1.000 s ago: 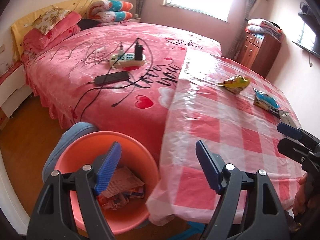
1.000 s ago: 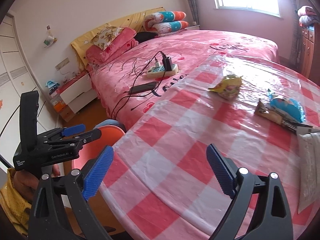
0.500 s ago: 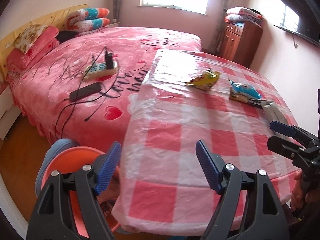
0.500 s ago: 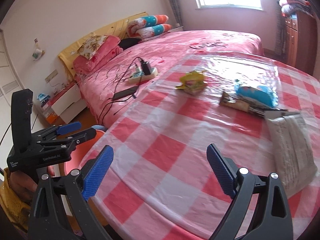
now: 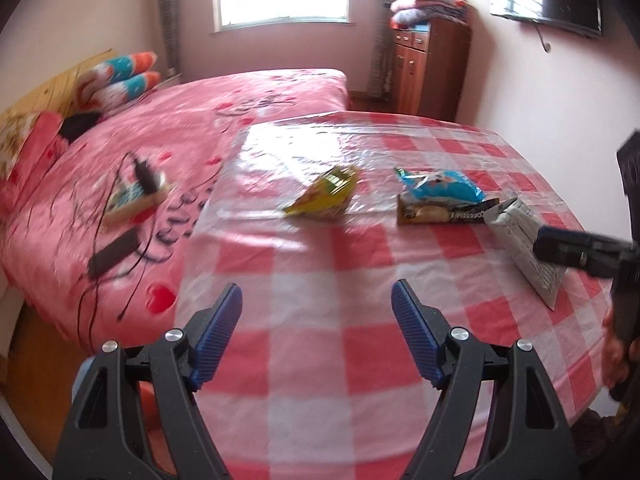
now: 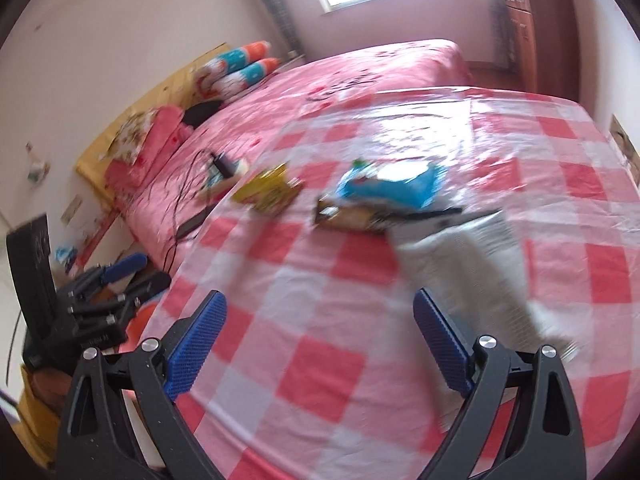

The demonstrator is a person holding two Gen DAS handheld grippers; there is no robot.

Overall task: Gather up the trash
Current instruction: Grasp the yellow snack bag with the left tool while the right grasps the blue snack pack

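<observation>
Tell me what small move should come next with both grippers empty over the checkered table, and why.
Probably ease the right gripper forward and down toward the white packet, the nearest trash in front of it. Both it and the left gripper are open and hold nothing, while the yellow wrapper and blue wrapper lie farther across the table.
</observation>
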